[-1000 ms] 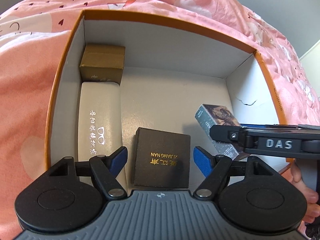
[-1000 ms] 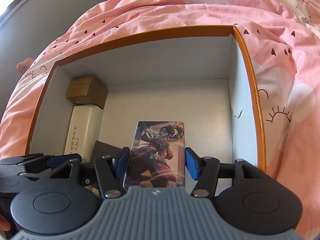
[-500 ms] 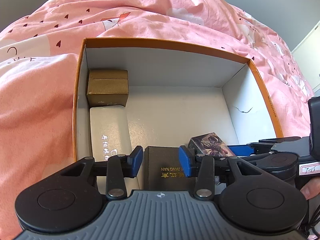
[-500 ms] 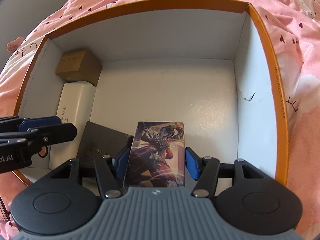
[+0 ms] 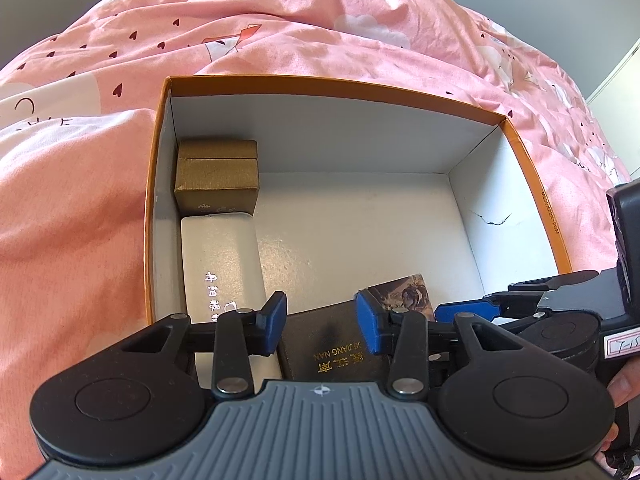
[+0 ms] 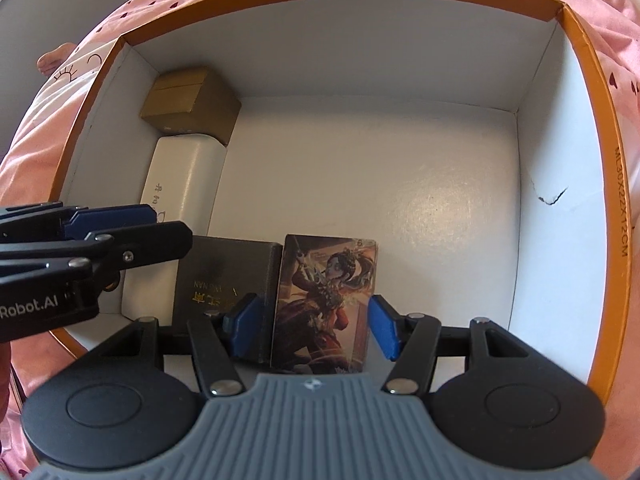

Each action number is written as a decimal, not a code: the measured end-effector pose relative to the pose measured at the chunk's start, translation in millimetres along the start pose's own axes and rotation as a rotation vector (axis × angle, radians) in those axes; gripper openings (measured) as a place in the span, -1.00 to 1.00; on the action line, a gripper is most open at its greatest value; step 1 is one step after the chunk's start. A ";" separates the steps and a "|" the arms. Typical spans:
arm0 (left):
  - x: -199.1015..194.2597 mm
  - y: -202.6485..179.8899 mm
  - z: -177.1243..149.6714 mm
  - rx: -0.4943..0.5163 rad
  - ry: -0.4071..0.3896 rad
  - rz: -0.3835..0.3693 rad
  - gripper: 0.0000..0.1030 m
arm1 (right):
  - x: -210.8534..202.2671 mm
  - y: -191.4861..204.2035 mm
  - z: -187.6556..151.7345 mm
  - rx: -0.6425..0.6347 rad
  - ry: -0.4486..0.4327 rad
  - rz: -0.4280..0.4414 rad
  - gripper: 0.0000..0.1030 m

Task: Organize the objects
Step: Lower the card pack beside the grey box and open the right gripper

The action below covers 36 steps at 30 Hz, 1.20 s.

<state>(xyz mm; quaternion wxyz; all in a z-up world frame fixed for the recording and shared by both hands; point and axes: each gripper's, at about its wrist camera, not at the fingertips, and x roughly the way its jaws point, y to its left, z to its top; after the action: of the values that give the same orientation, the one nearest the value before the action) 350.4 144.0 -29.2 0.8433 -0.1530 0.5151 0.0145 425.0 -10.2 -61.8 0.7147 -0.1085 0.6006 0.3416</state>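
1. The orange box [image 6: 580, 40], white inside, lies open on a pink duvet [image 5: 280, 20] on a bed.
2. The right tongs [image 6: 312, 324] are clenched on the card pack [image 6: 324, 292], with a blue pad on each long side.
3. The pack is inside the orange box, near its near wall and about midway across. Its long axis runs from the near wall toward the far wall. The printed face is up, and the figure's head points to the far wall.
4. The pack's left long edge touches the black box [image 6: 224, 268], which lies flat on the orange box's floor.
5. The left tongs [image 5: 322, 322] have just been closing and now stand half shut. They grasp nothing. The black box shows below and between their pads, untouched.
6. A white case [image 6: 184, 184] lies lengthwise along the orange box's left wall. A brown box [image 6: 188, 100] sits in its far-left corner, touching the case's far end.
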 end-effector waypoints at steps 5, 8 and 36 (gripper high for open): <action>-0.9 -2.9 -6.5 0.019 -0.011 0.004 -0.06 | 2.5 -7.0 -1.8 0.037 0.019 -0.002 0.18; 0.8 -2.3 -9.7 0.017 -0.027 -0.006 -0.06 | 5.9 -14.5 -3.7 0.076 0.047 0.016 -0.04; -64.7 -37.7 -51.0 0.057 -0.272 -0.022 0.01 | -80.7 28.4 -55.8 -0.159 -0.324 -0.121 -0.36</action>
<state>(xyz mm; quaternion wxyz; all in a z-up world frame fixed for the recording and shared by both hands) 282.8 102.7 14.9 0.9095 -0.1313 0.3943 0.0115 360.0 -49.5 6.6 0.8105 -0.1443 0.4411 0.3572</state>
